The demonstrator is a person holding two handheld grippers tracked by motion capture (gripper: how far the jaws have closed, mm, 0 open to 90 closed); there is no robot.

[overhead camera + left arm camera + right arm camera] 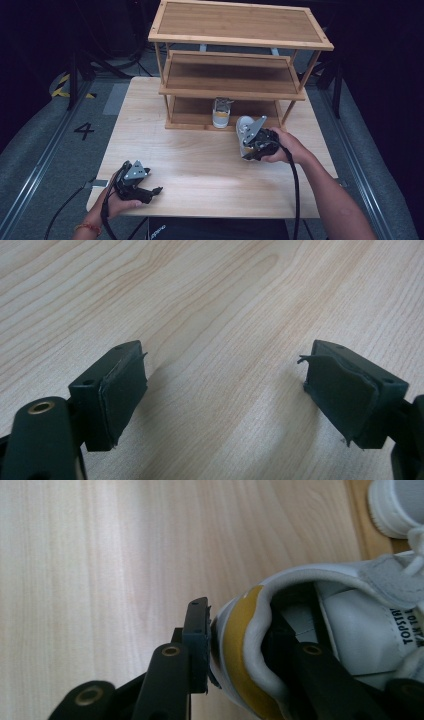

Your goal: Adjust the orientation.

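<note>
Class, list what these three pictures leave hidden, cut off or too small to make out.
- Held shoe: toe cut off by the right gripper view's edge; tongue lettering cut off too.
- Held shoe, high view: mostly hidden behind the right gripper.
- Second shoe on the rack's bottom shelf: too small for detail.

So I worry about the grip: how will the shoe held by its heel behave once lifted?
The right gripper pinches only the padded heel collar of the white shoe, so the soft rim may squash and slip a little. Held at one end, the toe will probably sag or swing. It looks light, so the lift itself should be easy.
</note>
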